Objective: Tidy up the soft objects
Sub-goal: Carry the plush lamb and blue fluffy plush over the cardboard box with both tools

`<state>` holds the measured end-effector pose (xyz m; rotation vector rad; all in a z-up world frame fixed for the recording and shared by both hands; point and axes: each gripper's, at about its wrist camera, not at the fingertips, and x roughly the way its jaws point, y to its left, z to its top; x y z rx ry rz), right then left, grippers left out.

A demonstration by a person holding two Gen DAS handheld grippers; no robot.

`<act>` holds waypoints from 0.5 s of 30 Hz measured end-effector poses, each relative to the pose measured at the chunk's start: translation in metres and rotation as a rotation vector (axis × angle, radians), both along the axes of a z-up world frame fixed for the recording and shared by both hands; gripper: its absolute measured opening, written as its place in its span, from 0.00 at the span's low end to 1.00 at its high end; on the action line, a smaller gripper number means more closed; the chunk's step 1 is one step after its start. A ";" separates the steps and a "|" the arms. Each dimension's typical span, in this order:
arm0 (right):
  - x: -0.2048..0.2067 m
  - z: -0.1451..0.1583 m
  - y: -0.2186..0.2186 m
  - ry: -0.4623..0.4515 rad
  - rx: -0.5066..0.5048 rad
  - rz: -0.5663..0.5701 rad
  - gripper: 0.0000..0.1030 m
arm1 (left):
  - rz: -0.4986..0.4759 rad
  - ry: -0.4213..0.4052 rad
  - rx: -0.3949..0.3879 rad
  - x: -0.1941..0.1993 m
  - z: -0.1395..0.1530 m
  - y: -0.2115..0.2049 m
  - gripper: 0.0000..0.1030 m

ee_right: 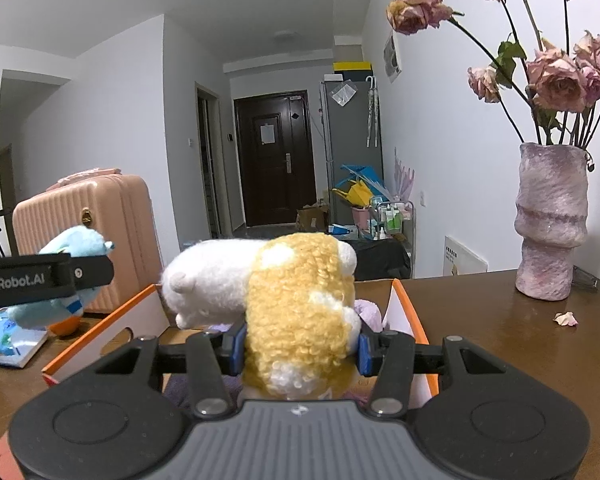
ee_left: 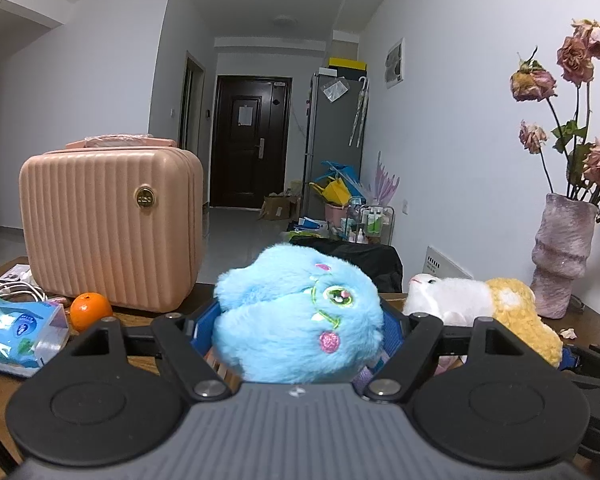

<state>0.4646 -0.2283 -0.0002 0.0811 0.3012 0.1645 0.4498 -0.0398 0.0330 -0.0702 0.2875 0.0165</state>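
Fluffy blue plush and yellow-white plush apparently held aloft.

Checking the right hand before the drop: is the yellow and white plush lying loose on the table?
No, the right gripper is clamped on the yellow and white plush.

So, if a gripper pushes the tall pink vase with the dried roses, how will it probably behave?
The tall pink textured vase would probably tip rather than slide: it is narrow and upright, and the long dried roses lean out above it. It looks hard, so likely fragile. Petals may drop; one fallen petal already lies on the brown wooden table.
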 end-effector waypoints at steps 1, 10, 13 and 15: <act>0.003 -0.001 0.000 0.001 0.000 -0.002 0.47 | 0.002 0.004 0.003 0.004 -0.001 0.000 0.75; 0.028 -0.007 0.003 0.010 -0.015 -0.011 0.47 | 0.004 0.022 0.024 0.033 -0.009 0.000 0.75; 0.035 -0.008 0.004 0.009 -0.022 -0.005 0.47 | 0.006 0.030 0.030 0.041 -0.011 0.001 0.75; 0.038 -0.009 0.007 0.009 -0.029 0.000 0.47 | 0.007 0.034 0.036 0.045 -0.013 0.001 0.75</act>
